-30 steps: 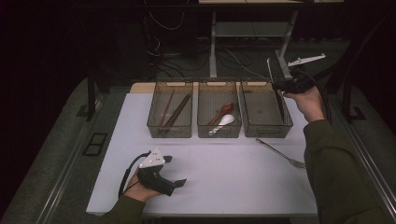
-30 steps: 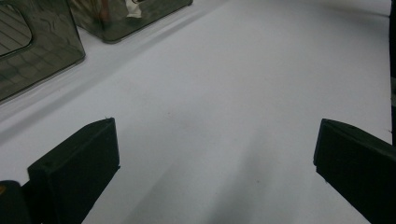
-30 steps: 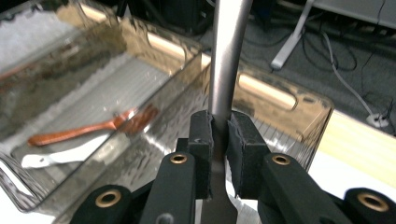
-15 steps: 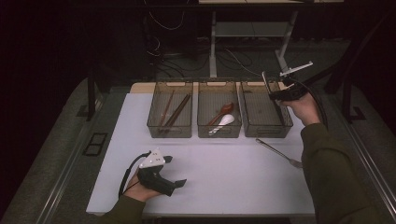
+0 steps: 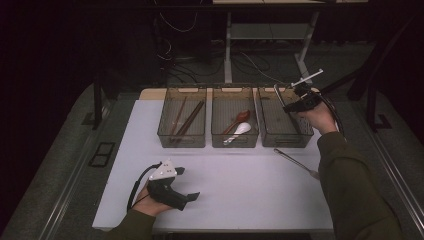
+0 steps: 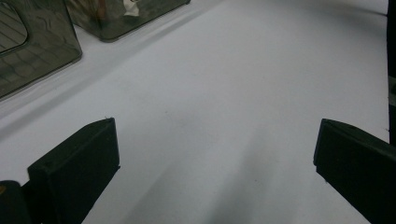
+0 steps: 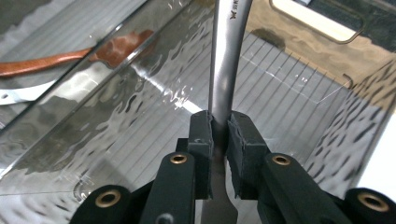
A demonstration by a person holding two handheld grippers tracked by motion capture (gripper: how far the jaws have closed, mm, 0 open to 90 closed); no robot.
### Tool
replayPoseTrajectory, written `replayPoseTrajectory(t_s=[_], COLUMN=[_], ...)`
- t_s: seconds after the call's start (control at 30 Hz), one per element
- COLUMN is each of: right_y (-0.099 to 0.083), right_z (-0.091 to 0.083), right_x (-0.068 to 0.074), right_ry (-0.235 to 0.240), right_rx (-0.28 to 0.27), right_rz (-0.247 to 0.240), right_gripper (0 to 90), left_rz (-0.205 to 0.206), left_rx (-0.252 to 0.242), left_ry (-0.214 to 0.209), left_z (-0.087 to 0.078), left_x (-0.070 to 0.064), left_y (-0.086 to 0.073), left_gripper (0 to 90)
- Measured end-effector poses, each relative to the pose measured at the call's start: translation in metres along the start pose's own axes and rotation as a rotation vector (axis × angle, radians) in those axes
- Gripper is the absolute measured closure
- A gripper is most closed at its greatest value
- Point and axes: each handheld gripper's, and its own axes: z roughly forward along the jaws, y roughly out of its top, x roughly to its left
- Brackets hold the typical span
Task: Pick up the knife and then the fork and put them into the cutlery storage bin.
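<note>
Steel utensil [image 7: 227,56] clamped in right gripper [image 7: 219,135], now swung lower over the right bin [image 5: 285,137] — drop looks imminent. Left gripper [image 6: 210,154] idle, jaws apart, near-left on table [image 5: 240,185].

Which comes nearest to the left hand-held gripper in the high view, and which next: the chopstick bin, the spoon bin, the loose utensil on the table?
From the left hand-held gripper:
1. Chopstick bin, far left of the row.
2. Spoon bin, middle of the row.
3. Loose utensil, on the table's right side.
</note>
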Motion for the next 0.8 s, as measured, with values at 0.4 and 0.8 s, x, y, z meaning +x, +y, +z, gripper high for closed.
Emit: replayPoseTrajectory(t_s=[0.4, 0.8], right_y=[-0.001, -0.017], right_z=[0.019, -0.019], right_x=[0.002, 0.005], right_ry=[0.028, 0.137], right_rx=[0.029, -0.180], right_rz=[0.026, 0.048], right_gripper=[65.4, 49.6], left_rz=[0.000, 0.008], left_rx=[0.001, 0.004], left_ry=[-0.004, -0.008], left_z=[-0.001, -0.001], left_x=[0.000, -0.001], left_y=[-0.001, 0.000], left_gripper=[0.0, 0.0])
